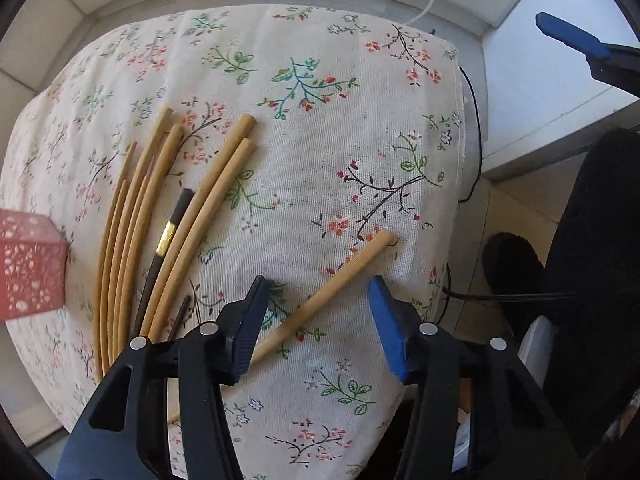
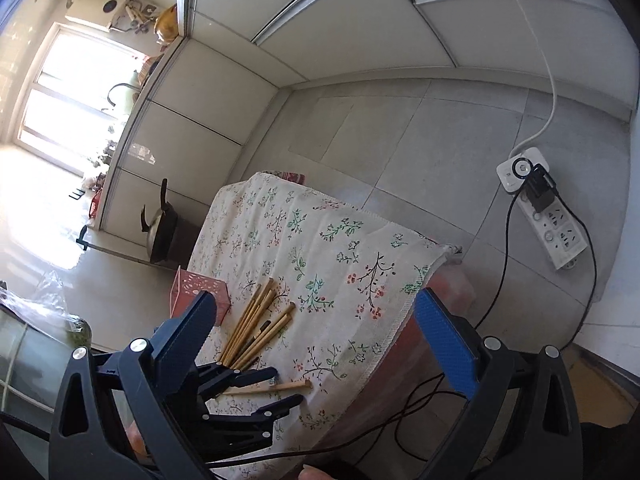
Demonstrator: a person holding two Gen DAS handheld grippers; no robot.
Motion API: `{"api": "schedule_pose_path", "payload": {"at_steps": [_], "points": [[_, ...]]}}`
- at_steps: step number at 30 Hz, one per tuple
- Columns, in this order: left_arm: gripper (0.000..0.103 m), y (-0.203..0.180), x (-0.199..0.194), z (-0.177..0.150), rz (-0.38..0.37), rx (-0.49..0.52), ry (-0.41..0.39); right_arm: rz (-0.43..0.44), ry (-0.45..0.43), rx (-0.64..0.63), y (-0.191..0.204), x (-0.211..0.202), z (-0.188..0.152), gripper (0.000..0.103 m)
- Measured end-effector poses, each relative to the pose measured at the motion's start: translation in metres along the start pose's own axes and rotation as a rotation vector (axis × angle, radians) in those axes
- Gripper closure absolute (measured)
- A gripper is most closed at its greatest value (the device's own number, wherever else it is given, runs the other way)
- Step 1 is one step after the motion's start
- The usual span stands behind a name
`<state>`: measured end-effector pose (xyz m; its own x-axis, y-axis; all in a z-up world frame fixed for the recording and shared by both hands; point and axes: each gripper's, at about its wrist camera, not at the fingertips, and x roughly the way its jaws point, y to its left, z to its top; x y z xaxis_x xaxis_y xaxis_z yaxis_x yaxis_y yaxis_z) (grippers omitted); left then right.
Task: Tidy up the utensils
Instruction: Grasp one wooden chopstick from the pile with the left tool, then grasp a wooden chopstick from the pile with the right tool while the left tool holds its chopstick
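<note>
Now the lone chopstick (image 1: 328, 296) lies slanted, thick end up-right, thin tip down-left, between the open left tongs (image 1: 316, 308), untouched. Right tongs (image 2: 316, 316) open, empty.

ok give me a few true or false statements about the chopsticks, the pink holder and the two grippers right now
1. One wooden chopstick lies apart from the bundle of chopsticks. True.
2. The left gripper is clamped on that lone chopstick. False: its jaws straddle it without pressing.
3. The pink holder lies on the floral cloth beside the bundle. True.
4. Every chopstick in the bundle is wooden. False: a black chopstick with a gold band lies among them.
5. The right gripper holds a chopstick. False: its jaws are open and empty.
</note>
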<state>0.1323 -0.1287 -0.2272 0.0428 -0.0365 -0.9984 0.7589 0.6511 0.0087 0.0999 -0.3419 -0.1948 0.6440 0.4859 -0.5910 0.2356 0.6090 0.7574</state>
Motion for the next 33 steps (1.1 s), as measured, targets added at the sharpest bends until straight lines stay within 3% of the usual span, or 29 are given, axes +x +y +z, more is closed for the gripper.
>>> {"api": "schedule_pose_path", "payload": {"at_steps": [2, 6, 8, 10, 13, 18, 23, 28, 30, 33], "points": [[0.053, 0.002, 0.001, 0.003, 0.005, 0.061, 0.015, -0.015, 0.021, 0.004, 0.0, 0.005, -0.001, 0.007], [0.058, 0.001, -0.001, 0.001, 0.012, 0.073, -0.009, -0.074, 0.048, -0.019, 0.004, 0.014, -0.006, 0.007], [0.082, -0.009, -0.004, -0.007, 0.02, 0.088, -0.05, -0.131, 0.052, -0.064, 0.012, 0.019, -0.012, 0.009], [0.093, -0.023, -0.004, -0.014, 0.048, 0.097, -0.084, -0.171, 0.059, -0.1, 0.017, 0.022, -0.016, 0.013], [0.096, -0.02, -0.004, -0.025, 0.041, 0.015, -0.163, -0.222, 0.087, -0.121, 0.025, 0.03, -0.024, 0.017], [0.096, 0.016, -0.049, -0.064, 0.023, -0.17, -0.382, -0.232, 0.147, -0.098, 0.05, 0.048, -0.027, 0.019], [0.096, 0.033, -0.136, -0.125, -0.052, -0.311, -0.72, -0.255, 0.234, -0.121, 0.094, 0.074, -0.036, 0.019], [0.096, 0.031, -0.196, -0.164, -0.046, -0.3, -0.959, -0.261, 0.352, 0.006, 0.097, 0.115, -0.051, 0.04], [0.096, 0.039, -0.213, -0.177, -0.055, -0.311, -1.028, -0.294, 0.383, 0.04, 0.092, 0.132, -0.054, 0.063], [0.096, 0.04, -0.229, -0.19, -0.083, -0.331, -1.112, -0.329, 0.392, 0.087, 0.085, 0.152, -0.052, 0.083]]}}
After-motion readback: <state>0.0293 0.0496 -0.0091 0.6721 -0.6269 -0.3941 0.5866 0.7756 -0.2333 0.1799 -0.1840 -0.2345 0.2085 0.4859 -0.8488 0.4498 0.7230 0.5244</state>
